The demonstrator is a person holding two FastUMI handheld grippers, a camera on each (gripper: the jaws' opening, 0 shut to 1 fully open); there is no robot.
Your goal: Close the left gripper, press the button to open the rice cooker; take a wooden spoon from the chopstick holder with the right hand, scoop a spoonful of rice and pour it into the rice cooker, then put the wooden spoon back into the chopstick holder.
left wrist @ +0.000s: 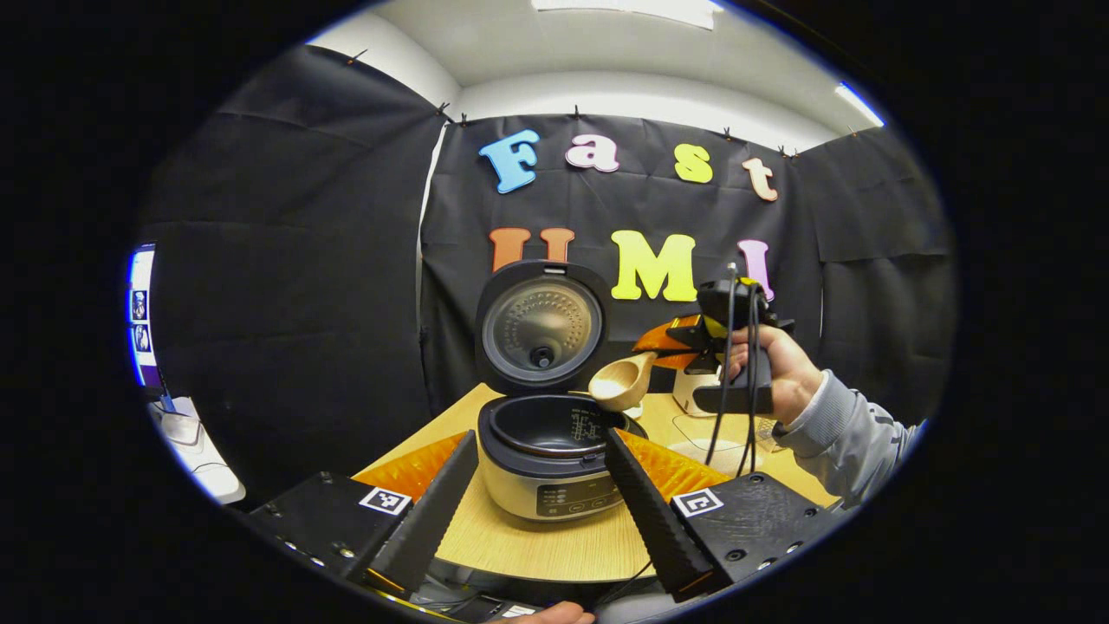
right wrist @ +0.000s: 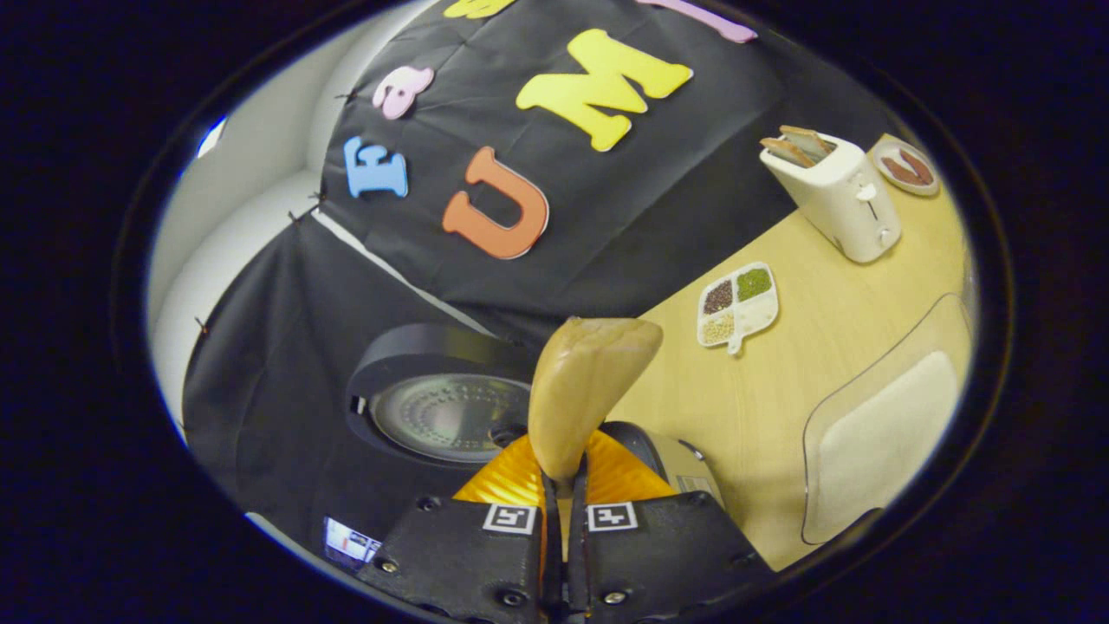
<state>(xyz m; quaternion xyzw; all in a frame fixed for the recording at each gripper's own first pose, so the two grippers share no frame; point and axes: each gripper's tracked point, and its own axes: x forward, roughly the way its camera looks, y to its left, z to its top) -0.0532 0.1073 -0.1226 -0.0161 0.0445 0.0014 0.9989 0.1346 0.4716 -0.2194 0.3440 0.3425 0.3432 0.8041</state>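
We see our left gripper (left wrist: 539,503) as two long wedge-shaped fingers (left wrist: 433,511) with ribbed faces, set on blocky black mounts with small screws; each mount carries a square black-and-white marker (left wrist: 385,500). Our right gripper (right wrist: 563,485) has the same black mounts, screws and paired markers (right wrist: 509,518). In the left gripper view, black cables (left wrist: 732,373) hang beside our hand (left wrist: 775,368), which wears a grey sleeve (left wrist: 845,433).
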